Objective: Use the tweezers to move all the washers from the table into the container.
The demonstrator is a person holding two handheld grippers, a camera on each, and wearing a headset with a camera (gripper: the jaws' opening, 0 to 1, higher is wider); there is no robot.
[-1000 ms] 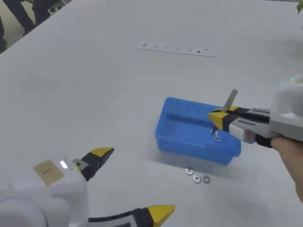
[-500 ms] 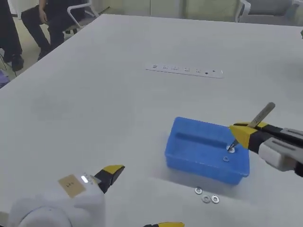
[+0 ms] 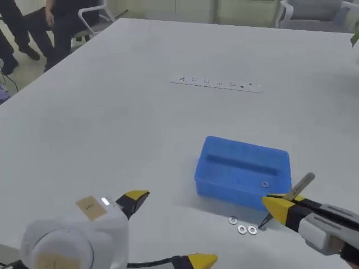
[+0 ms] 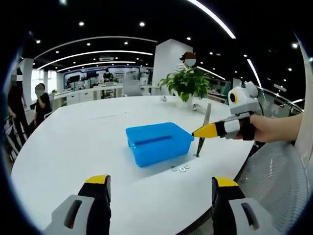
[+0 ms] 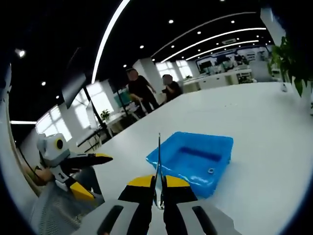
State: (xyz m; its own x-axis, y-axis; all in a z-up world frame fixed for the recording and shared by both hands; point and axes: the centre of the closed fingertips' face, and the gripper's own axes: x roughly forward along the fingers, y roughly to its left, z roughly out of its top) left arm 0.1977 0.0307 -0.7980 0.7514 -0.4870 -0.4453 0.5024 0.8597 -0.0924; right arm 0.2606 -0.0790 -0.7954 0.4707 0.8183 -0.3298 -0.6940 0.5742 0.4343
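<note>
The tweezers (image 3: 303,181) are pinched in the right tongs (image 3: 268,203), tip just beside the washers (image 3: 242,227) fronting the container (image 3: 224,189). The left tongs (image 3: 171,227) are held wide, empty.

The left gripper (image 4: 160,185) holds its yellow-tipped jaws wide apart over the white table (image 4: 73,147), where three washers (image 4: 180,169) lie near the blue container (image 4: 157,142), beside which the right gripper (image 4: 205,131) clamps near-upright tweezers (image 4: 207,115).

Beyond and left of the blue container (image 3: 224,179), the white table (image 3: 101,123) is seen open, broken by a low power strip (image 3: 216,84) well beyond it. Just before the container, passage is narrowed by three washers (image 3: 242,227) and the tweezers (image 4: 204,125) clamped in the right gripper (image 5: 157,185).
</note>
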